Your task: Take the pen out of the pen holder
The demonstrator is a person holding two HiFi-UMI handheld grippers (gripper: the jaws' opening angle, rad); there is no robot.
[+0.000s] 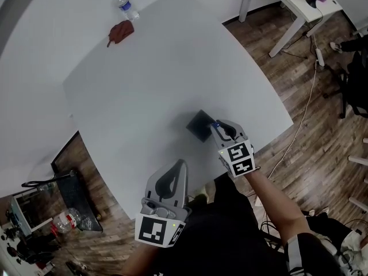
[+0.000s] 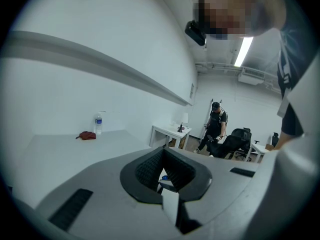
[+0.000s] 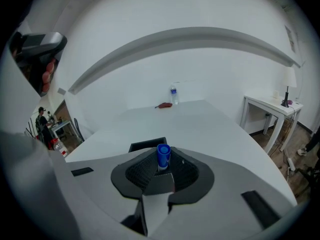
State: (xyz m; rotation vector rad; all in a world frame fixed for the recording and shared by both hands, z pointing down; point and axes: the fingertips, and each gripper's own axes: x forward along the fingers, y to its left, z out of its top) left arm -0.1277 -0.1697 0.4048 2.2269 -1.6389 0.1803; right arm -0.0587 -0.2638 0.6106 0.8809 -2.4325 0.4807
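Note:
A black square pen holder (image 1: 199, 125) stands on the white table (image 1: 144, 85) near its front edge. My right gripper (image 1: 217, 126) reaches over the holder's right side. In the right gripper view a blue pen (image 3: 163, 155) stands upright between the textured pads, with the right gripper (image 3: 163, 160) shut on it, and the holder (image 3: 146, 145) shows just behind. The pen's blue tip (image 1: 216, 123) peeks out in the head view. My left gripper (image 1: 182, 164) hangs off the table's front edge, close to my body, its jaws (image 2: 163, 152) together with nothing in them.
A water bottle (image 1: 125, 6) and a red cloth (image 1: 121, 31) lie at the table's far end. A white side table (image 1: 299, 2) stands at the back right. A cart with clutter (image 1: 40, 211) sits on the floor at the left. Beyond the table, a person (image 2: 216, 126) stands beside an office chair (image 2: 236, 145).

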